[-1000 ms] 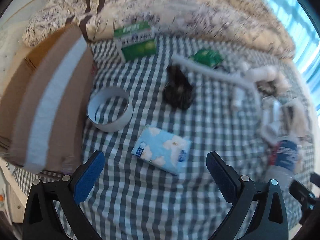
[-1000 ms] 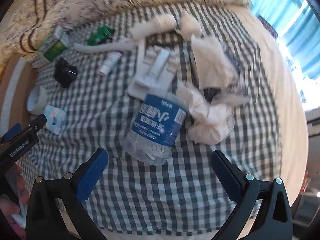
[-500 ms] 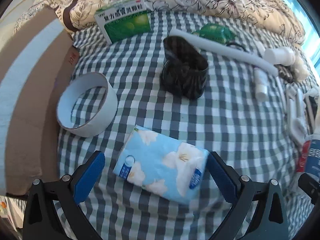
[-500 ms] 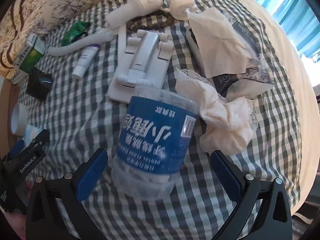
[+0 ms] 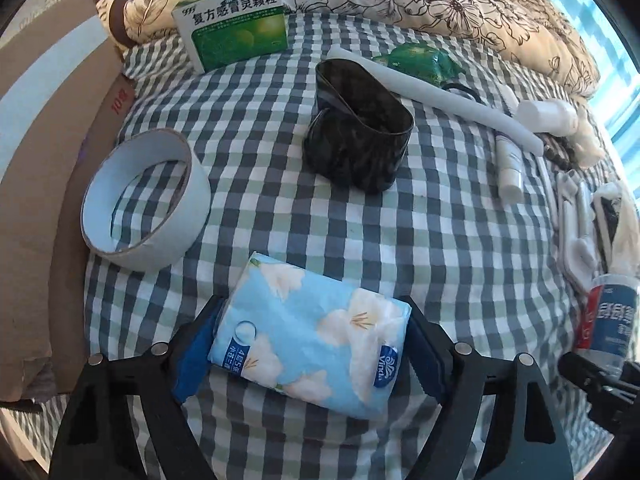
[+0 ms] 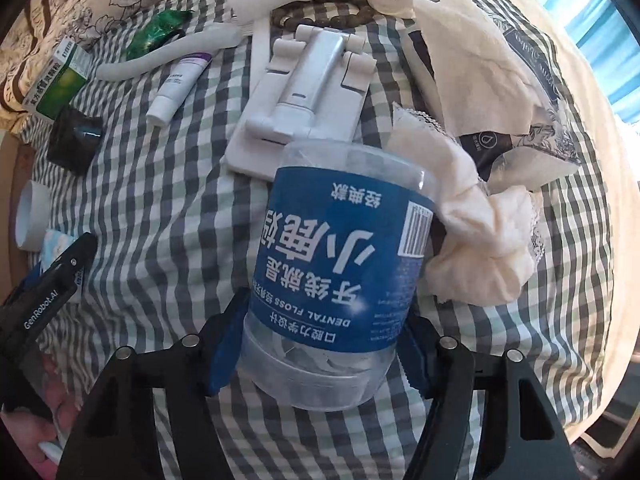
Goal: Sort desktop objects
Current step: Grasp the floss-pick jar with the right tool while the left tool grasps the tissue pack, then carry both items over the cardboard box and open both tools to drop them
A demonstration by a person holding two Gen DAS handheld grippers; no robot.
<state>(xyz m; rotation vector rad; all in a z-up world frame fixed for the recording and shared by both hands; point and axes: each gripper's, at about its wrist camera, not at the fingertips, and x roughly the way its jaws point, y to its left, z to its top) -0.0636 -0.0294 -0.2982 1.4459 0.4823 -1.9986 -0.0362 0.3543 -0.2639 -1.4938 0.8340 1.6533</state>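
Note:
A light blue tissue pack (image 5: 312,336) with white flowers lies on the checked cloth, and my left gripper (image 5: 310,350) is shut on it, one blue pad against each short end. In the right wrist view a clear dental floss jar (image 6: 336,276) with a blue label lies on its side. My right gripper (image 6: 322,350) is shut on its lidded end. The same jar (image 5: 612,320) shows at the right edge of the left wrist view. The left gripper's finger (image 6: 52,276) and a hand (image 6: 24,432) show at the lower left of the right wrist view.
A white tape roll (image 5: 146,204), a black cup (image 5: 360,144), a green medicine box (image 5: 236,36) and a cardboard box (image 5: 40,160) are ahead and to the left. A white folding stand (image 6: 308,92), a small tube (image 6: 180,84) and crumpled tissues (image 6: 484,248) surround the jar.
Both grippers moved down and forward, then closed: the left onto the tissue pack, the right onto the floss jar. Both were open a second ago.

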